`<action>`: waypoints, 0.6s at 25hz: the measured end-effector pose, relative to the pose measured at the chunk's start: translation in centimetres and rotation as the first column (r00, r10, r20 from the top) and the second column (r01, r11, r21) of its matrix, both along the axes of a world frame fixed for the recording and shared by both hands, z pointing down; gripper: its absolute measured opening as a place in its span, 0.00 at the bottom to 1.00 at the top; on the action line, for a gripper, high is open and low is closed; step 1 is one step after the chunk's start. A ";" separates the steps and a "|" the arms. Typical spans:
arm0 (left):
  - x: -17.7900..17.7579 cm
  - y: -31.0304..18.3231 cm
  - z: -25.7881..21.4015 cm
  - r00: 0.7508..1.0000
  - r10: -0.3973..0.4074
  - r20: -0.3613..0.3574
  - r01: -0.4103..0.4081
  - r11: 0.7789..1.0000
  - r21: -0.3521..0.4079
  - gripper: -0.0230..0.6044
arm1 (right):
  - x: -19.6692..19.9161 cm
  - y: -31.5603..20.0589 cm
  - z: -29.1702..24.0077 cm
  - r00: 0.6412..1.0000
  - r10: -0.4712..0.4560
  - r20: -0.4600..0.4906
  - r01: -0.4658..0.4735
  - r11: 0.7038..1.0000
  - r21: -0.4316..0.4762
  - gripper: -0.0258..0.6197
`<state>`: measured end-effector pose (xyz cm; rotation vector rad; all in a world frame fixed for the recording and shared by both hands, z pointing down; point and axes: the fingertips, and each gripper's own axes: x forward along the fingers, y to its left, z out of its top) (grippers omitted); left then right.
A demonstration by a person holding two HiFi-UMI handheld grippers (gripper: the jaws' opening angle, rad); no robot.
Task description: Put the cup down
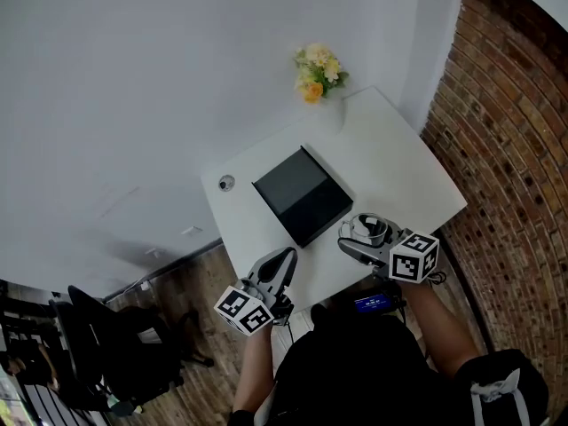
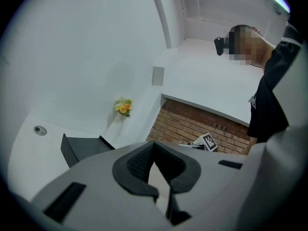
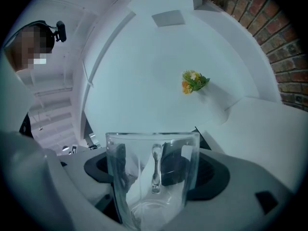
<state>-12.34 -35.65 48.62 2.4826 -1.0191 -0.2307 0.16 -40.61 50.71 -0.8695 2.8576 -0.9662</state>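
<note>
the right gripper pinches a clear glass cup, one dark pad on each side of its wall. the cup stands upright between the pads, rim on top and thick base below, with its handle on the far side, seen through the glass. the left gripper has its jaws pressed almost together, only a thin slit between the pads and nothing in them. it hangs off the near edge of the table, apart from the work.

in the head view the cup sits in the right gripper over the near right part of the white table, just right of the flat black box and close to the front edge. whether its base already touches the top or hangs just above it, i cannot tell.

the cup looks stiff, smooth and breakable, and probably has some weight for its size from that thick base. smooth glass may slip in the pads if the squeeze eases too early, so the side hold across the wall seems right to keep until the base rests flat. it should go down gently and level, since a knock on the hard top could chip it. the bare patch beside the box looks like enough room.

further out, a small bunch of yellow and white flowers stands at the far edge against the white wall, a small round silver fitting sits near the left corner, and a red brick wall runs along the right.
</note>
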 end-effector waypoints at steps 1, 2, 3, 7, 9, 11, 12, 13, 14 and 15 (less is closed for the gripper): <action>-0.1 0.0 0.1 1.000 -0.004 0.001 0.004 1.000 -0.005 0.05 | 0.0 -0.3 0.4 1.000 -0.001 -0.010 0.001 1.000 -0.005 0.69; -0.1 -0.1 0.2 1.000 -0.007 0.002 0.007 1.000 -0.011 0.05 | -0.1 -0.7 0.8 1.000 -0.002 -0.024 0.002 1.000 -0.008 0.69; -0.2 -0.1 0.3 1.000 -0.011 0.002 0.011 1.000 -0.018 0.05 | -0.2 -1.1 1.2 0.999 -0.005 -0.040 0.004 1.000 -0.008 0.69; -0.8 0.0 0.7 1.000 -0.030 0.002 0.030 0.999 -0.040 0.05 | -1.1 -3.6 2.5 0.994 -0.008 -0.106 0.011 1.000 0.020 0.69; -1.3 0.1 1.0 0.999 -0.047 0.008 0.047 0.997 -0.055 0.05 | -1.9 -5.2 3.3 0.990 -0.002 -0.143 0.008 0.999 0.044 0.69; -2.0 0.3 1.4 0.997 -0.072 0.012 0.072 0.995 -0.072 0.05 | -3.0 -6.9 4.2 0.981 0.013 -0.194 0.003 0.997 0.082 0.69; -2.4 0.4 1.5 0.996 -0.086 0.013 0.087 0.993 -0.080 0.05 | -3.5 -7.9 4.7 0.974 0.025 -0.225 -0.001 0.994 0.108 0.69; -2.8 0.6 1.7 0.995 -0.101 0.016 0.102 0.991 -0.088 0.05 | -4.1 -8.9 5.2 0.966 0.039 -0.256 -0.004 0.991 0.136 0.69; -3.2 0.7 1.8 0.993 -0.116 0.019 0.117 0.988 -0.096 0.05 | -4.7 -9.9 5.6 0.957 0.053 -0.286 -0.005 0.986 0.166 0.69; -3.6 0.8 1.9 0.991 -0.129 0.022 0.131 0.986 -0.103 0.05 | -5.3 -10.9 6.0 0.947 0.064 -0.315 -0.001 0.981 0.195 0.69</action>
